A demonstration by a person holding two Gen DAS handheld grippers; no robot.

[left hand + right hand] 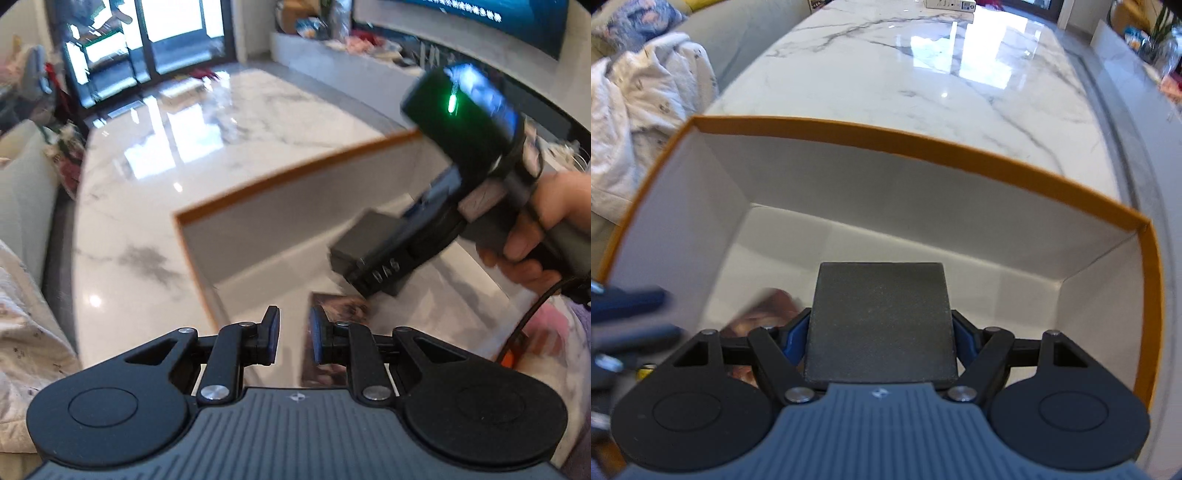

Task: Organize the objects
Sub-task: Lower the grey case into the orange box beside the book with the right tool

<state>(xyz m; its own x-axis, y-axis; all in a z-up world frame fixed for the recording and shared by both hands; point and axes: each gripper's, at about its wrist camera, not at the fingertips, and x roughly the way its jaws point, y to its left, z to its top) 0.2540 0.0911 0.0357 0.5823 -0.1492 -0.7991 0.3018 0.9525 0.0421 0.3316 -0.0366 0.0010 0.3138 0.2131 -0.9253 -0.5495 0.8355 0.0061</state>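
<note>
Gripping a dark grey block [881, 321] between wide-set jaws, the right gripper [882, 332] hangs over the orange-rimmed box [923, 147]. At nine o'clock, the left gripper [293, 338] stands narrowly parted, seemingly empty, above a blurred picture card [343, 306].

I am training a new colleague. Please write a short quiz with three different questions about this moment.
1. True or false: the right claw holds a dark grey block.
2. What colour is the rim of the box?
3. What is between the left claw's pads? A) the block B) nothing C) a cable

Key: 1 true; 2 orange; 3 B.
</note>
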